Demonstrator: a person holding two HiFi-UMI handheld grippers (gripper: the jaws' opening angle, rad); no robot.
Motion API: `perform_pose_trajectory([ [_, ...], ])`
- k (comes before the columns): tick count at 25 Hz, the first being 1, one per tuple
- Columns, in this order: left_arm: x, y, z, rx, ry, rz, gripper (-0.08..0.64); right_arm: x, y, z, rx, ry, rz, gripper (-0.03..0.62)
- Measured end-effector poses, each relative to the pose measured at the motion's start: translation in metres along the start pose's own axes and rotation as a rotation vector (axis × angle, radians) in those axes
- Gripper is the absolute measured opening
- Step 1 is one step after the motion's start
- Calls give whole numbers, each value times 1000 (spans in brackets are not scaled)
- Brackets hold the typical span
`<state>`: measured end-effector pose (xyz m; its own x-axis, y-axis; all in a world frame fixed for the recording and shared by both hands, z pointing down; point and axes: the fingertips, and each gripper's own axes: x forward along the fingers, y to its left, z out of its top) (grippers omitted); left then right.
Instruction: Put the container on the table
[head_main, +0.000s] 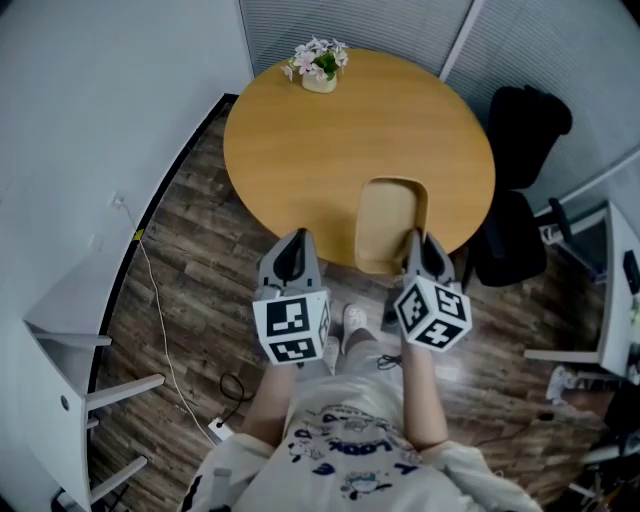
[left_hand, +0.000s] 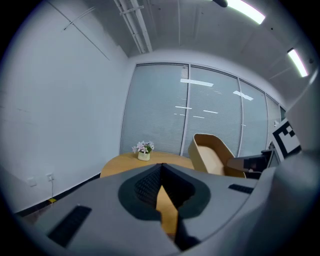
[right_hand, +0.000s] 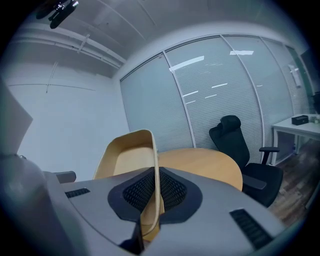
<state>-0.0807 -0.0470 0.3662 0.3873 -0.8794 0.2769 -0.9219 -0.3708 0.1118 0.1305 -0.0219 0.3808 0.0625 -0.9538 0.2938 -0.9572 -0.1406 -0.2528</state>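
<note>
The container (head_main: 385, 225) is a tan wooden oval tray with a raised rim, hanging tilted over the near edge of the round wooden table (head_main: 330, 140). My right gripper (head_main: 412, 242) is shut on its right wall. In the right gripper view the thin rim (right_hand: 152, 150) runs between the jaws (right_hand: 154, 172). My left gripper (head_main: 296, 242) is to the container's left, apart from it, jaws together and holding nothing. In the left gripper view (left_hand: 161, 169) the container (left_hand: 210, 155) shows to the right, with the table (left_hand: 125, 161) beyond.
A small pot of flowers (head_main: 318, 65) stands at the table's far edge. A black office chair (head_main: 520, 200) is at the table's right. A white shelf unit (head_main: 70, 340) and a floor cable (head_main: 160, 320) are at left, and a white desk (head_main: 620, 290) is at right.
</note>
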Motion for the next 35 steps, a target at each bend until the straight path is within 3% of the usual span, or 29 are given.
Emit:
perform_pose_trajectory([
  [35, 197, 9, 25, -37, 89, 146, 3, 221, -51, 43, 11, 121, 100, 17],
])
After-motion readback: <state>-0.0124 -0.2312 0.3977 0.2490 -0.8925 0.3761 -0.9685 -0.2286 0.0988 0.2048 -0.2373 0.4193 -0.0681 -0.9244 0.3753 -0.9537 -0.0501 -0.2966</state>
